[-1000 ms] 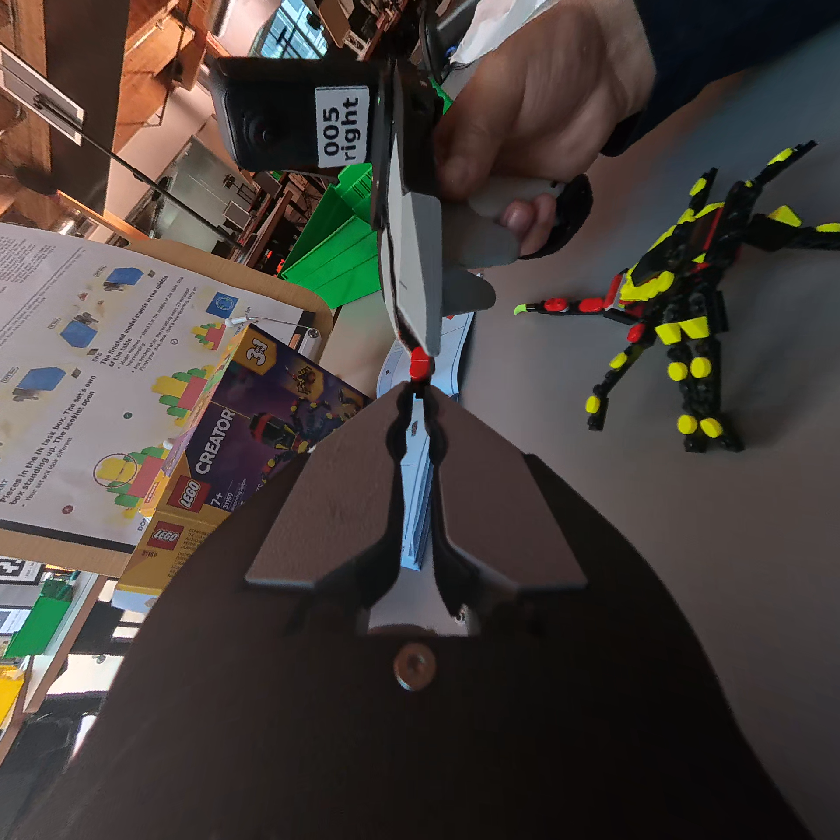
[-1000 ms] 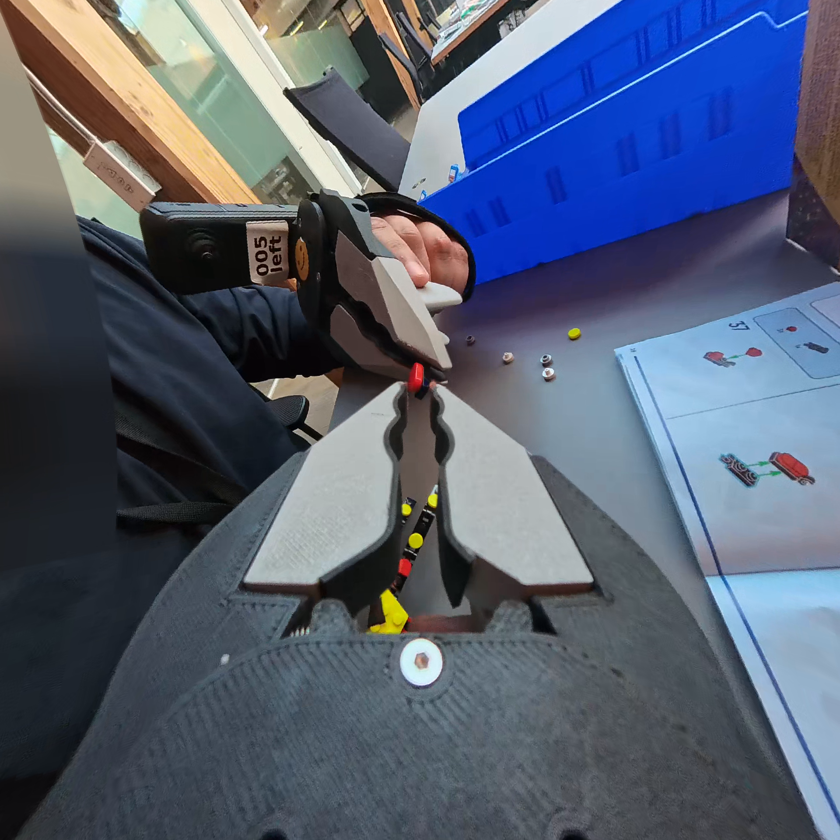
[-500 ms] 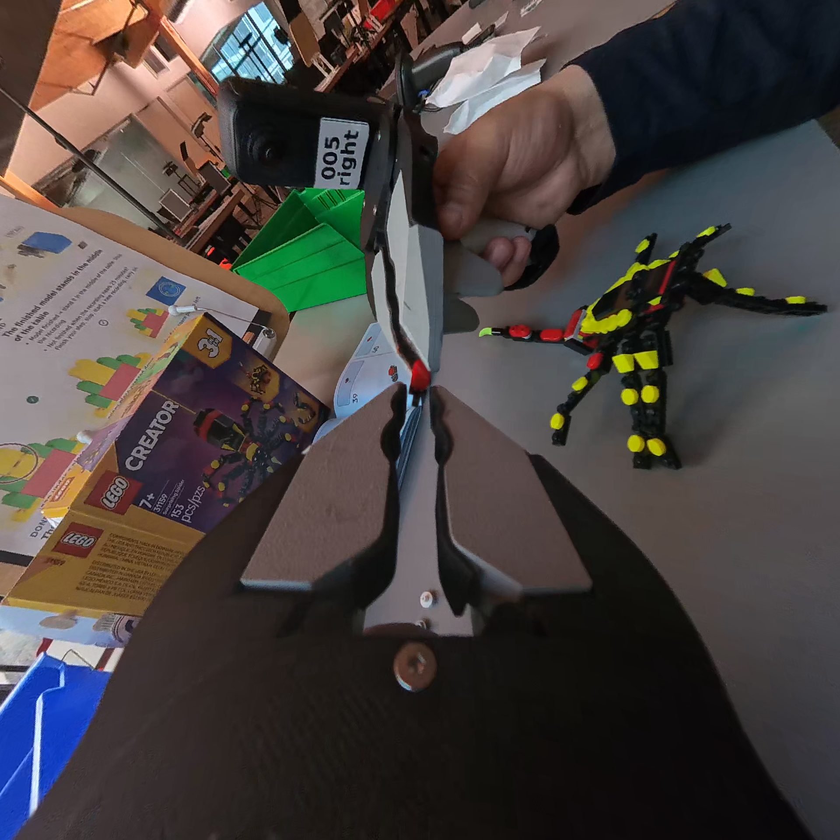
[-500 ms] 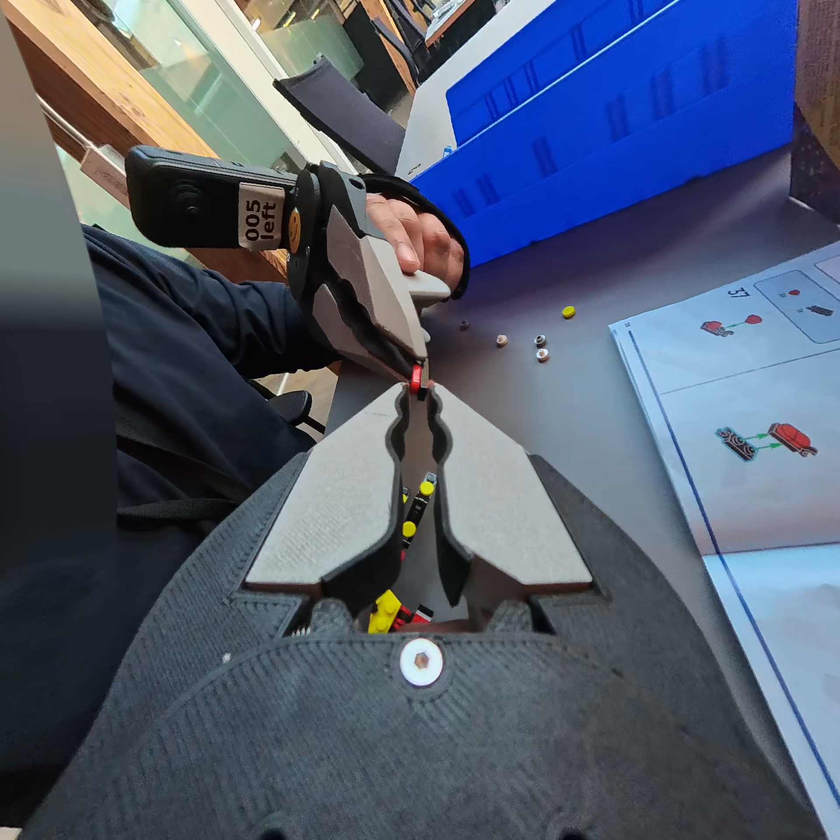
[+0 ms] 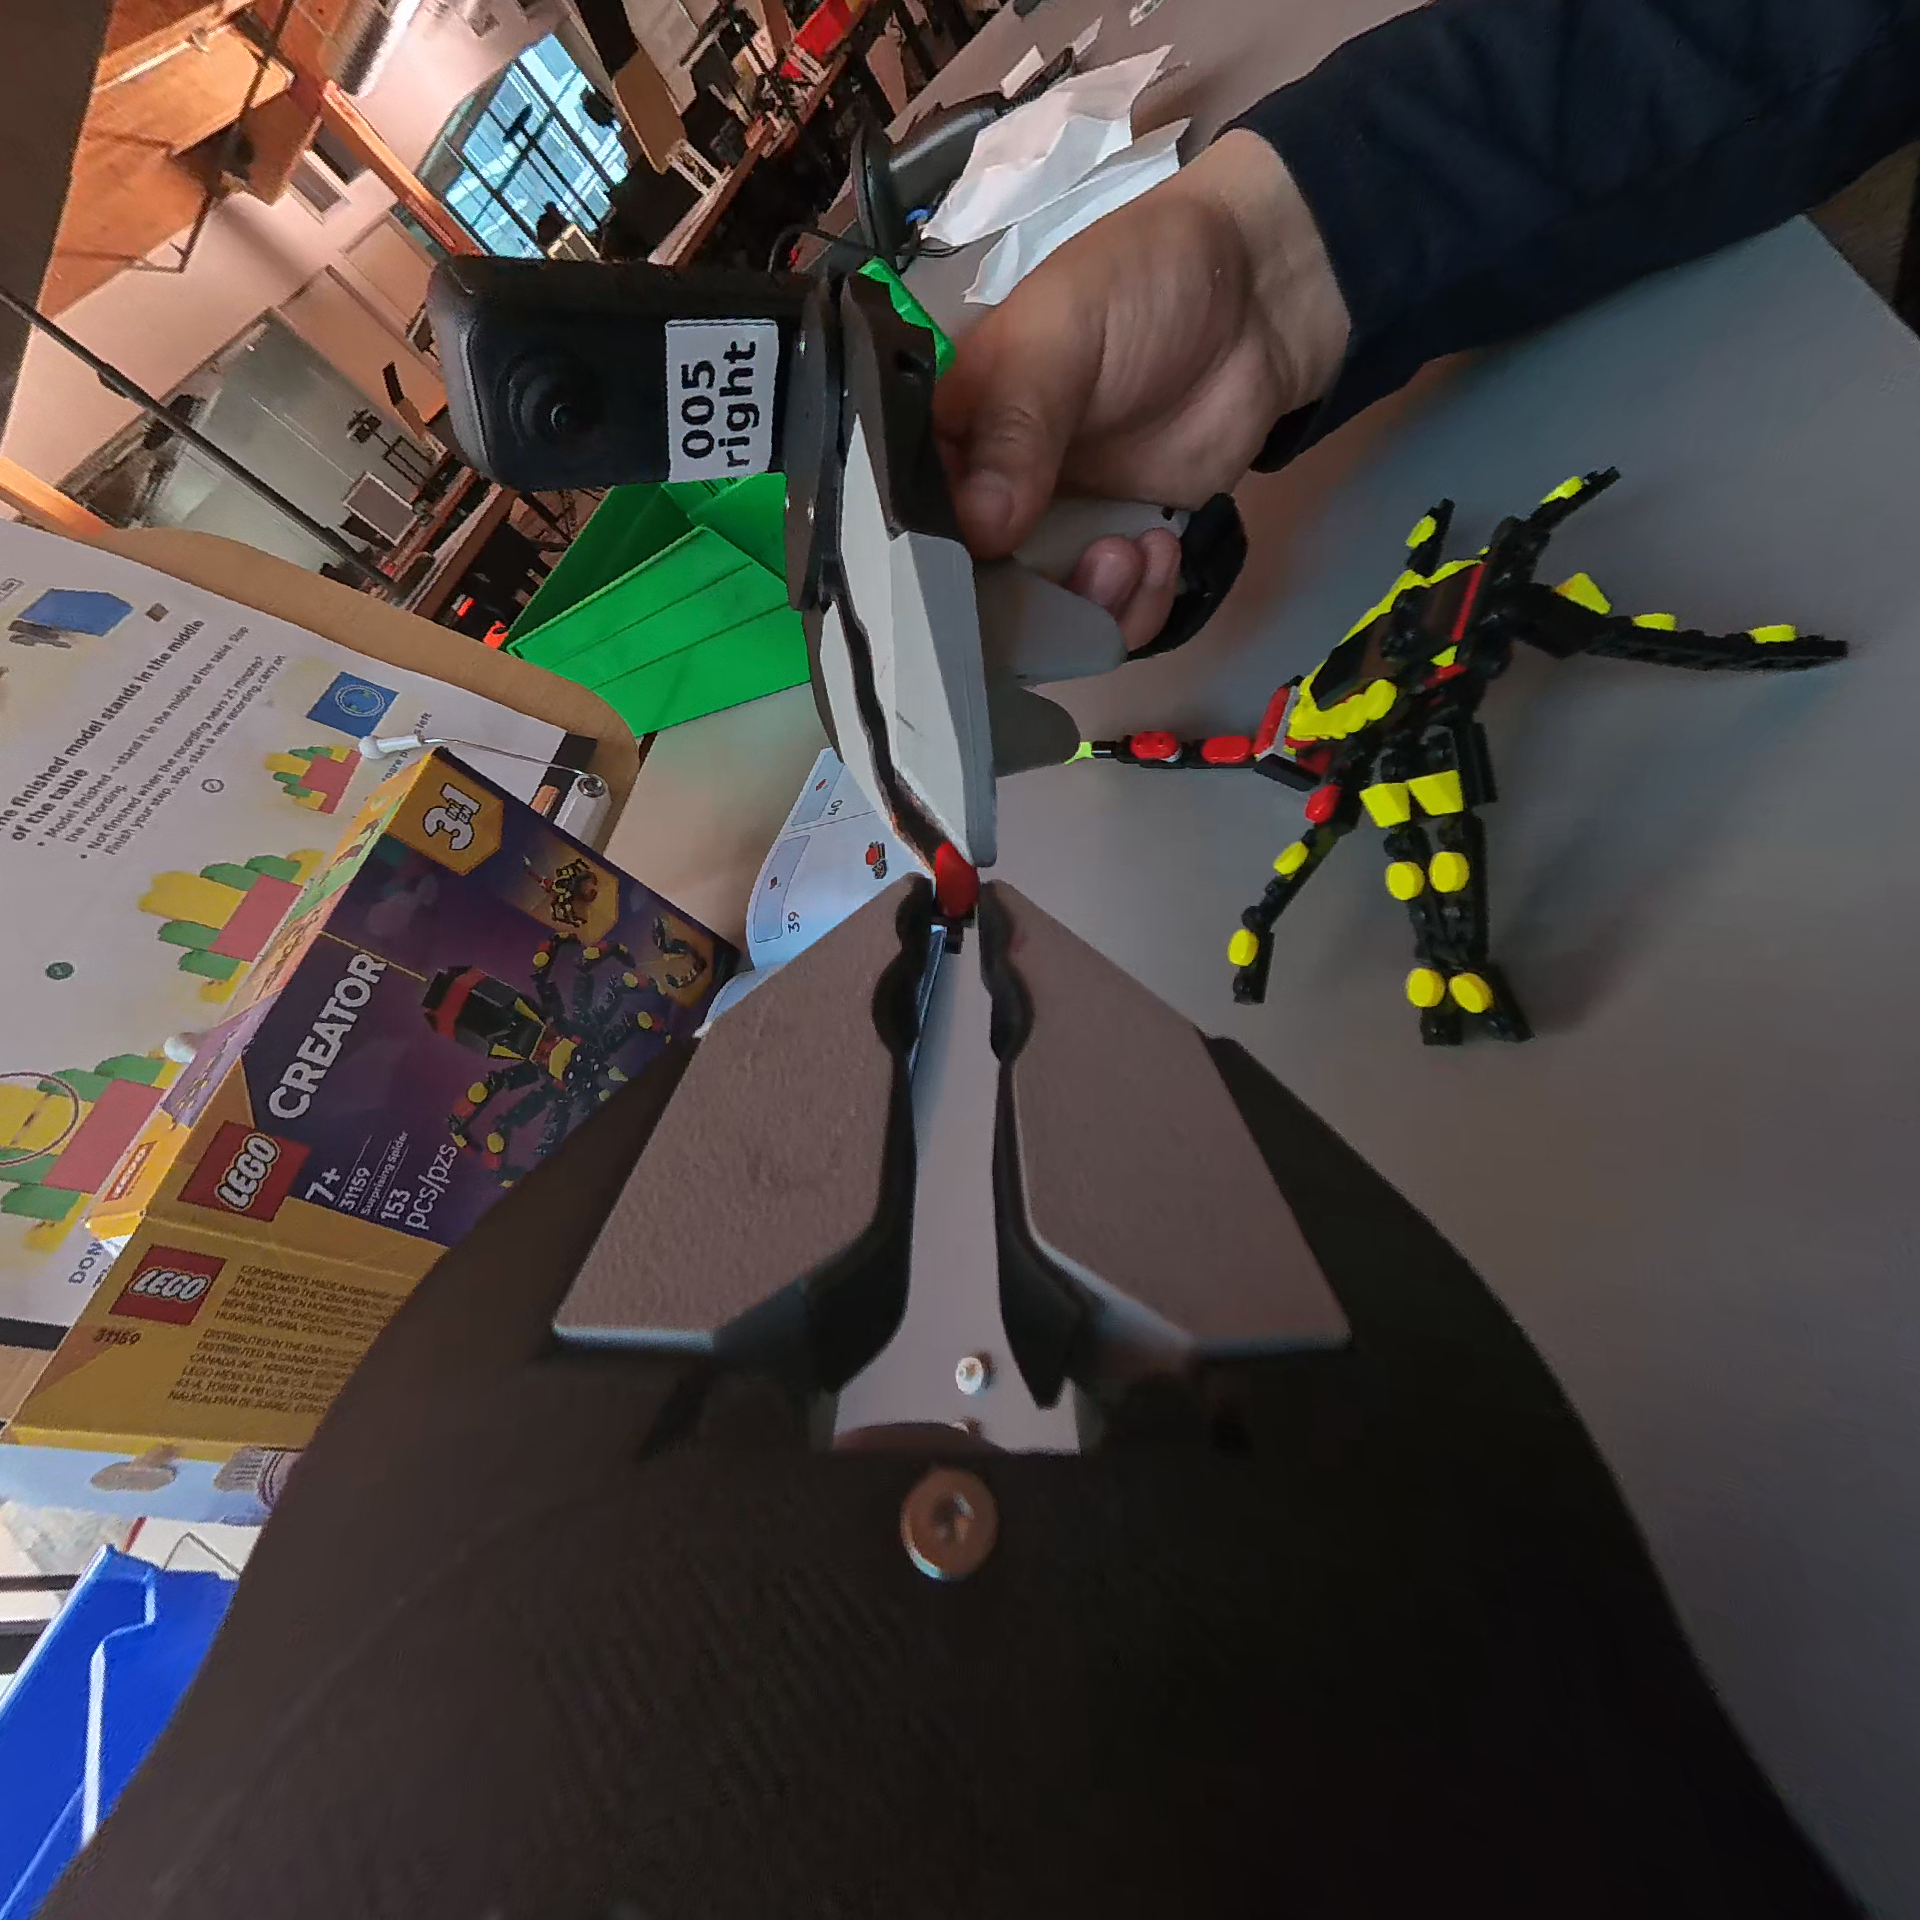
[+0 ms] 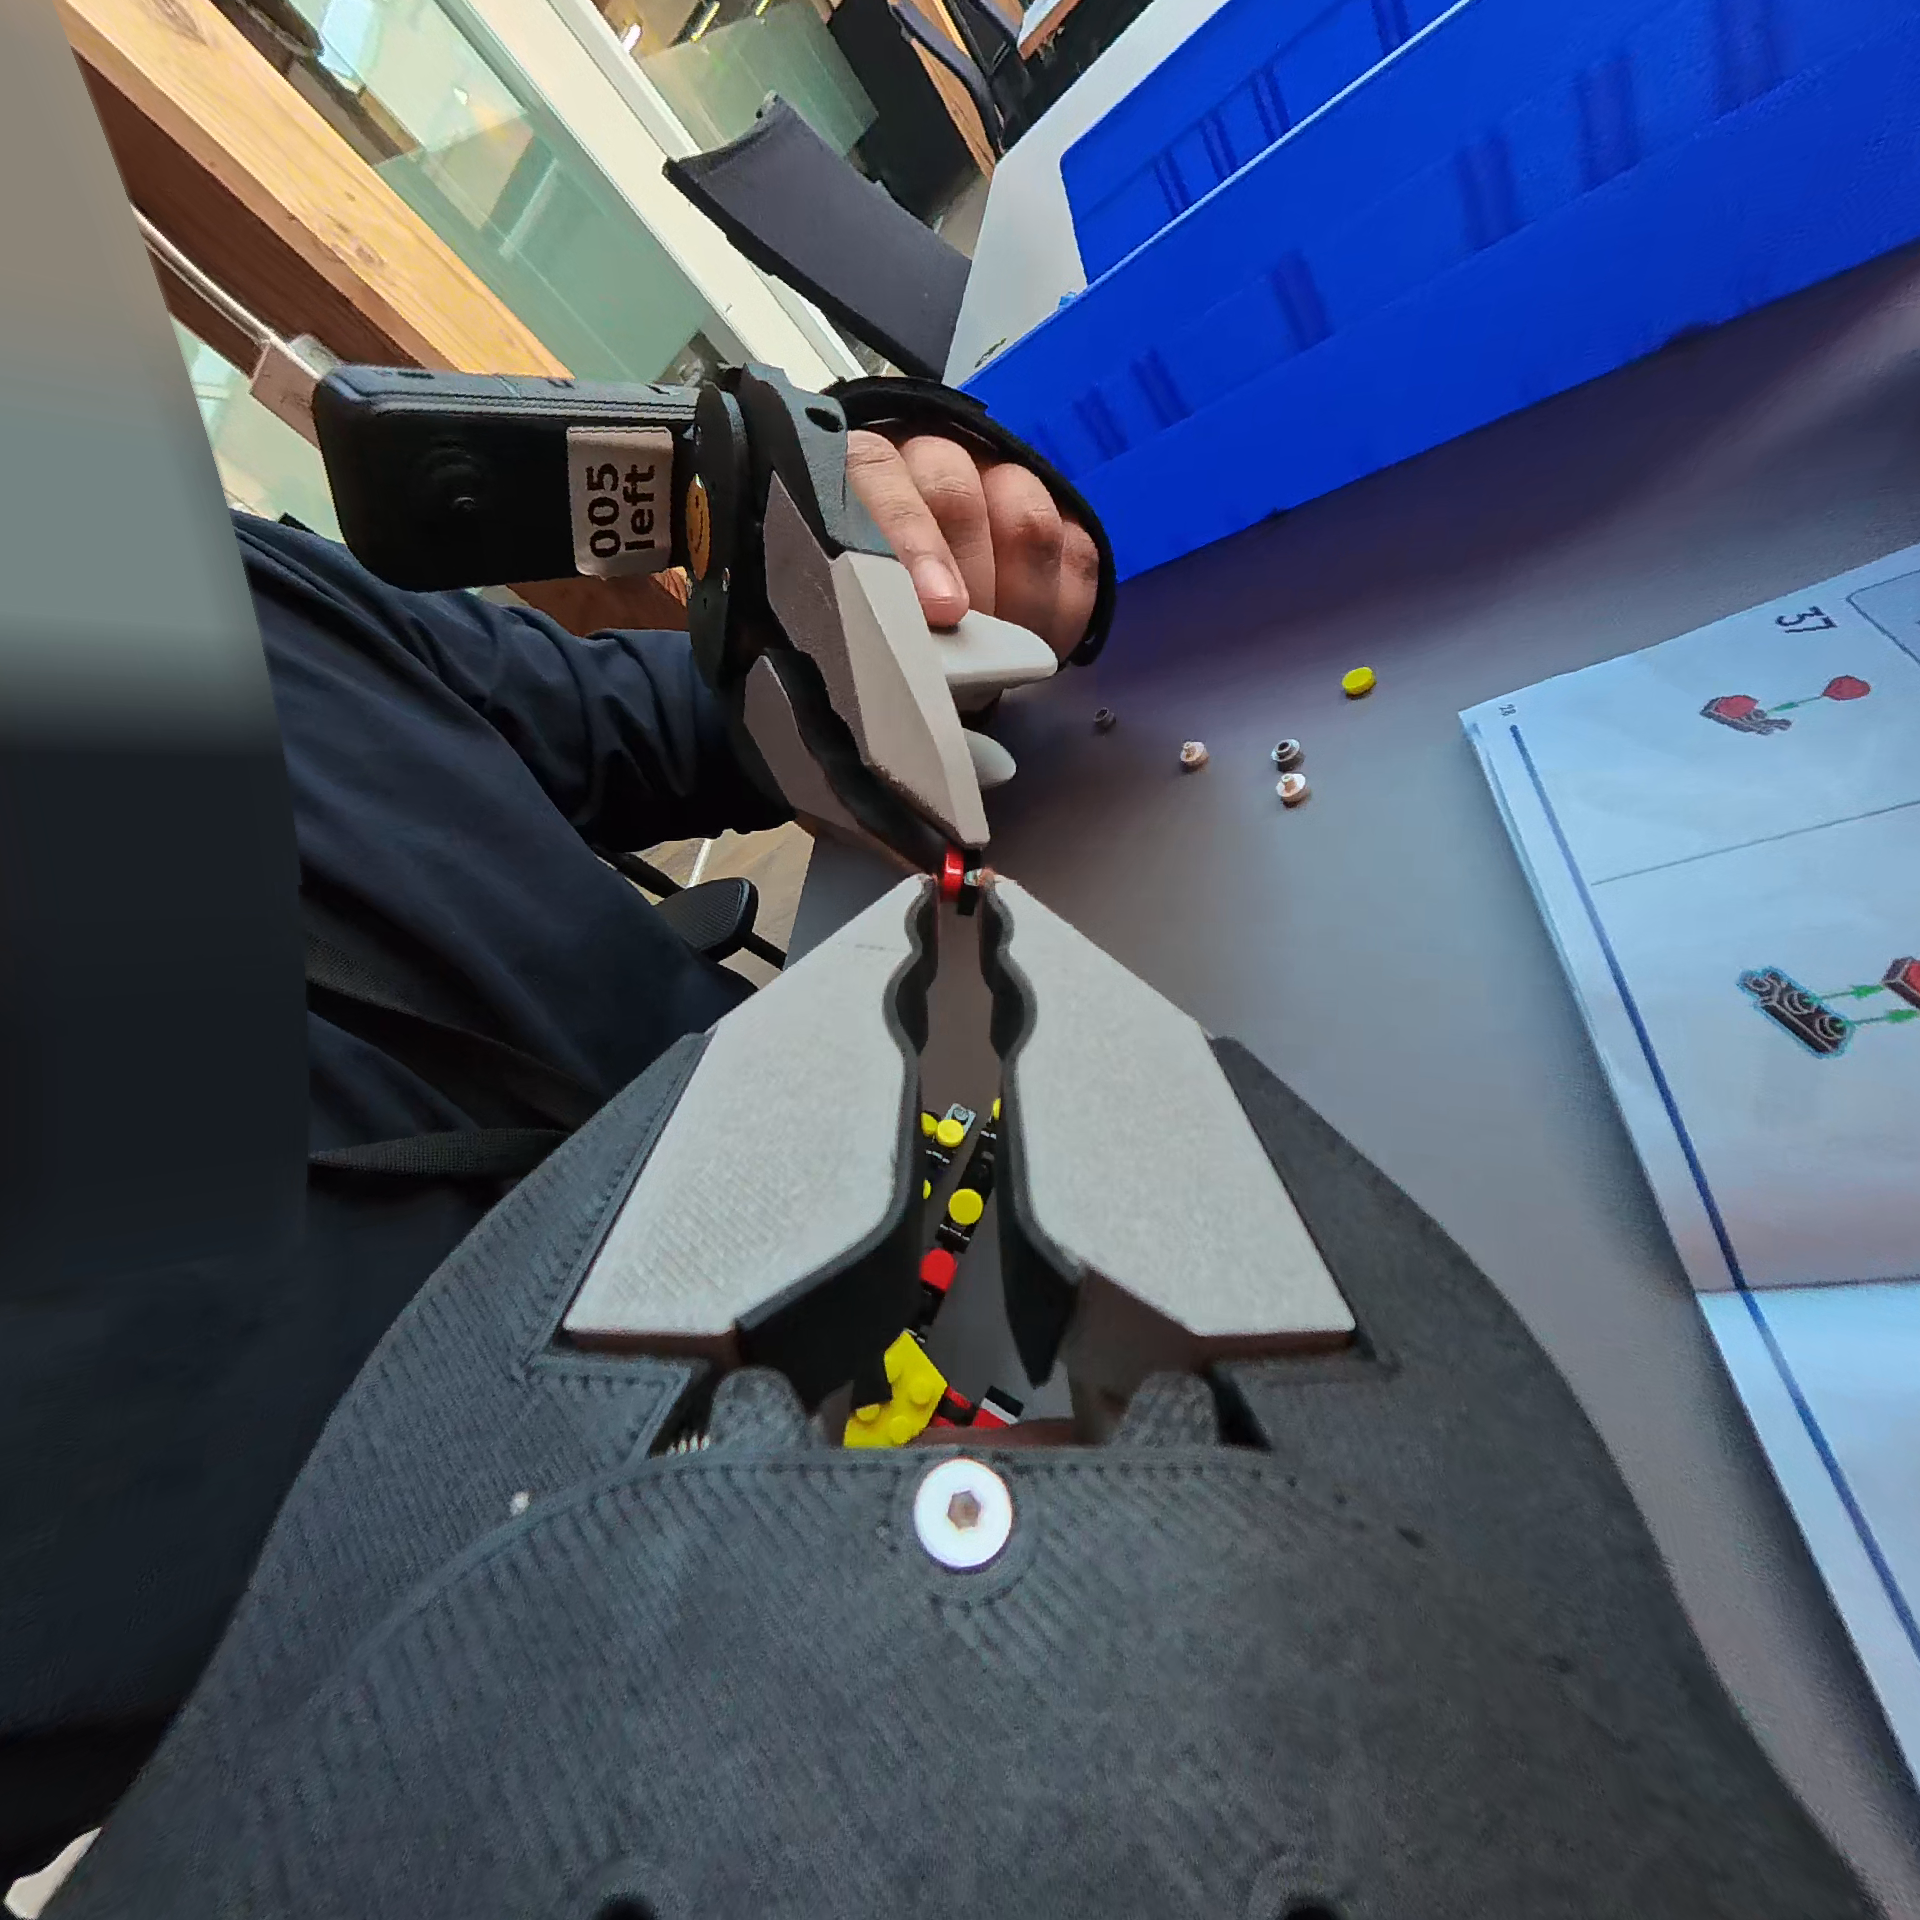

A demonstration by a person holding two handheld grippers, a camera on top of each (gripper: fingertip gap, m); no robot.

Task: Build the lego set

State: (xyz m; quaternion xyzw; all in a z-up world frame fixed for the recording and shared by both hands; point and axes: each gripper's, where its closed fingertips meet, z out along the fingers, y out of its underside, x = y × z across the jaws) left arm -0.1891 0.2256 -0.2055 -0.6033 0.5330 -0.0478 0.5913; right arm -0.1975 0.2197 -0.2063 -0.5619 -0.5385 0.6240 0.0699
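The left gripper (image 5: 951, 902) and the right gripper (image 6: 958, 881) are held tip to tip above the grey surface (image 5: 1558, 1195). A small red piece (image 5: 953, 871) is pinched between them. The fingers (image 5: 790, 1122) of the left gripper are nearly closed, with only a thin gap, and the piece is held at their tips. The fingers (image 6: 1122, 1132) of the right gripper are also narrow and are closed on the same red piece (image 6: 952, 869), which has a small black bit joined to it.

A black and yellow model (image 5: 1392, 748) with red parts is seen standing on the surface, well apart from the grippers. The open booklet (image 6: 1714, 935) is laid flat on the surface. A few tiny loose pieces (image 6: 1288, 769) are scattered near it, and one is a yellow round piece (image 6: 1357, 681). The set's box (image 5: 343, 1122) is seen lying at the left, next to a printed sheet (image 5: 135, 790). A blue bin (image 6: 1507, 270) is placed at the back of the surface.
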